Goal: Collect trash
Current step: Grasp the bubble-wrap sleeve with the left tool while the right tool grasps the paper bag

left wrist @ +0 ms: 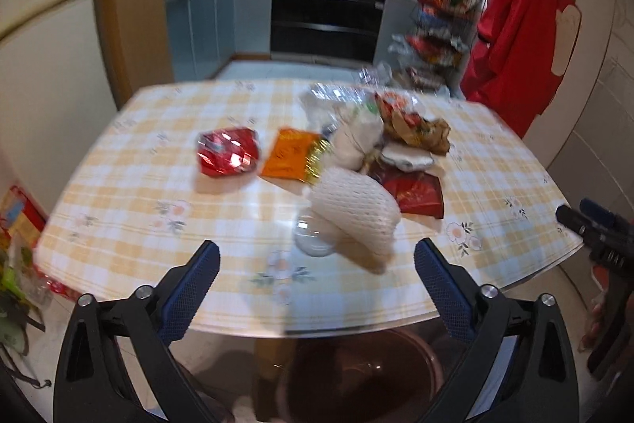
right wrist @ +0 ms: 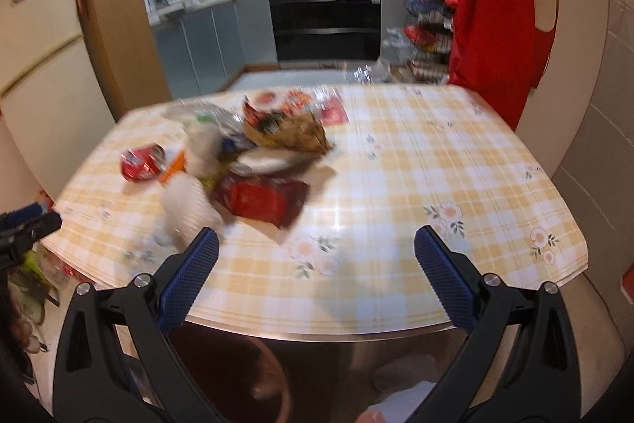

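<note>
1. Trash sits heaped mid-desk (left wrist: 130, 209): white foam net sleeve (left wrist: 356, 217) nearest, red foil wrapper (left wrist: 228, 151) and orange packet (left wrist: 291, 159) beyond.
2. Left gripper (left wrist: 317, 260) and right gripper (right wrist: 317, 256) hover at the desk's near edge, fingers spread apart, empty.
3. Foam sleeve looks light, soft and springy; pinch its middle.
4. Foil probably crumples and slips, though blur hides detail.

Warm indoor light is falling from overhead, glaring off the glossy checked tablecloth (left wrist: 130, 185) near its front edge. Motion blur is smearing both views — the foam fruit net (left wrist: 356, 217) and the red wrapper (right wrist: 261, 199) are losing their outlines. Fisheye distortion is bending the table rim, and black vignetting is darkening the corners.
</note>
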Tool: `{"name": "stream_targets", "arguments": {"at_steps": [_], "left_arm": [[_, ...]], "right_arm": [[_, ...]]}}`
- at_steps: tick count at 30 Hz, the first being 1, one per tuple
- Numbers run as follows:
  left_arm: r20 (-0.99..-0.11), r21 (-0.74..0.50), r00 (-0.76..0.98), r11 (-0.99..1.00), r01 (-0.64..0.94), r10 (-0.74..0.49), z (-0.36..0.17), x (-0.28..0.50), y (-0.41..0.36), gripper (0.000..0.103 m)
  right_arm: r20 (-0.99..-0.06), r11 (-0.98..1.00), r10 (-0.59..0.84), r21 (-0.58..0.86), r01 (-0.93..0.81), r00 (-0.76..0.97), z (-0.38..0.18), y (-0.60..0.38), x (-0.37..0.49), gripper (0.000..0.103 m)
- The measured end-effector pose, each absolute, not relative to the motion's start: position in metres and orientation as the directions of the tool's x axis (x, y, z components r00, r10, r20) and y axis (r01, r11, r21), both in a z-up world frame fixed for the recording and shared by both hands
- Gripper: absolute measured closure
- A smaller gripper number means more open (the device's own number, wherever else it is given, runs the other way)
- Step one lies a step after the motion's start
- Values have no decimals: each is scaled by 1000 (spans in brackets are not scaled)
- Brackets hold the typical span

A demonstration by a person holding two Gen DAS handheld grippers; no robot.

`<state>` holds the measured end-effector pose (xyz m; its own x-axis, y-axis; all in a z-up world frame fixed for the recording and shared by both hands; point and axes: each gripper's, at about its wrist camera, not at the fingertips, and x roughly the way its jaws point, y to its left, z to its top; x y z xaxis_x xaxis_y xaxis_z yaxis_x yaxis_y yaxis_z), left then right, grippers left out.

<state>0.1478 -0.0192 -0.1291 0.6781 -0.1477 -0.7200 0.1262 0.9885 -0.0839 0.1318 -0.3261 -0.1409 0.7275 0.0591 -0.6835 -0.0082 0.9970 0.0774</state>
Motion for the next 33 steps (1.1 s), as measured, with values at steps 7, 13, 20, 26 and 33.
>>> {"name": "stream_targets", "arguments": {"at_steps": [7, 13, 20, 26, 33], "left_arm": [[-799, -74, 582, 985, 159, -154, -175, 221, -76, 17], [-840, -139, 513, 984, 113, -177, -207, 273, -94, 18], [-869, -173, 452, 980, 99, -199, -235, 294, -88, 56], [-825, -225, 511, 970, 92, -240, -219, 280, -60, 89], [-779, -255, 575, 964, 73, -249, -193, 275, -37, 90]], "right_arm": [[-716, 996, 60, 84, 1, 696, -168, -349, 168, 6], [-728, 997, 67, 66, -27, 682, -179, -358, 207, 6], [-713, 984, 135, 12, -180, 688, -183, -334, 251, 6], [-672, 939, 203, -73, -336, 712, -174, -300, 303, 6], [-711, 888, 201, -158, -432, 674, -198, -251, 368, 6]]}}
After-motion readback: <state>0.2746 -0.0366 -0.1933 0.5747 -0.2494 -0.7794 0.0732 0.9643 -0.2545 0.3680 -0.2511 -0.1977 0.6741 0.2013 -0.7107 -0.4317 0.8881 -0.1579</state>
